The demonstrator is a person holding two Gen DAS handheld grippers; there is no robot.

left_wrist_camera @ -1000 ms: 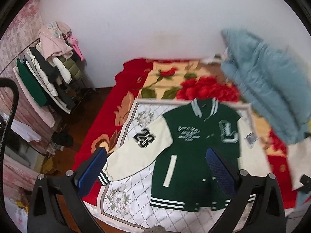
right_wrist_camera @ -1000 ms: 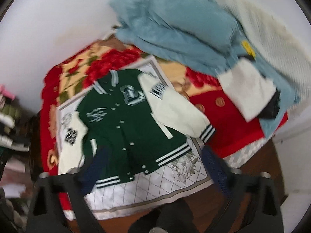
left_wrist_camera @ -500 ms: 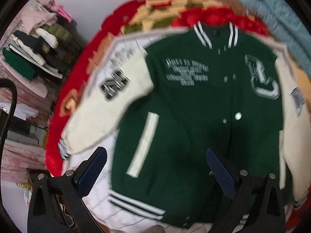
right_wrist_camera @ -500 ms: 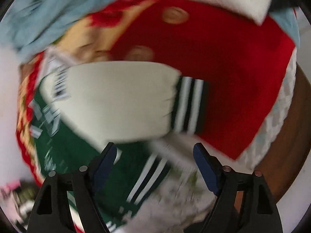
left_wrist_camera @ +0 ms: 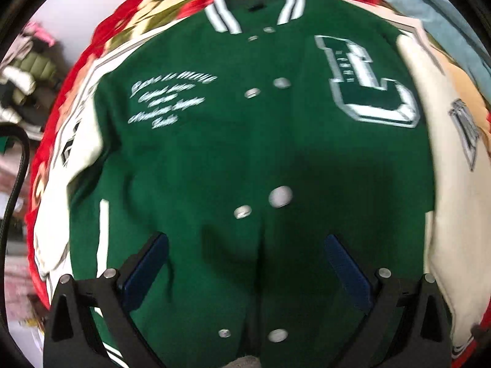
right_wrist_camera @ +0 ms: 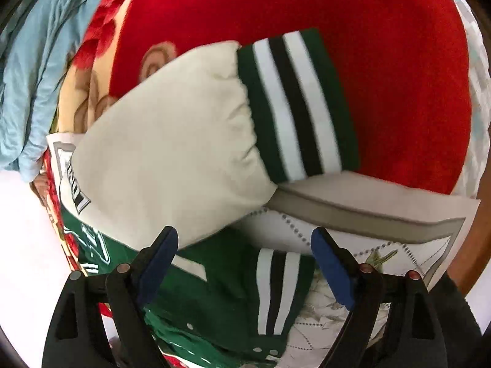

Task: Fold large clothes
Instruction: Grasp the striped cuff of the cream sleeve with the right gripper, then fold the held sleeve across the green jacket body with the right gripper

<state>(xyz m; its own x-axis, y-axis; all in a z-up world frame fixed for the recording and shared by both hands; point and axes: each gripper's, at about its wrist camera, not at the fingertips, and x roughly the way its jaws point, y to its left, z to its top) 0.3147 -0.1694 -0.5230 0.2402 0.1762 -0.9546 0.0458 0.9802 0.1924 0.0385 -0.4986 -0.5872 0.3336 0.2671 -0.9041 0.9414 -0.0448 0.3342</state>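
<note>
Over green jacket (left_wrist_camera: 214,159) — both tongs (left_wrist_camera: 245,263) (right_wrist_camera: 244,257) spread, empty.

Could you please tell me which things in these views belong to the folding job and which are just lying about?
Belongs to the job:
green varsity jacket
its cream sleeve
left gripper, open
right gripper, open

Just lying about:
light blue garment
red floral blanket
white quilted mat

left wrist: close above jacket (left_wrist_camera: 245,153) front | right wrist: close over its sleeve (right_wrist_camera: 172,141) | shared: jacket
</note>
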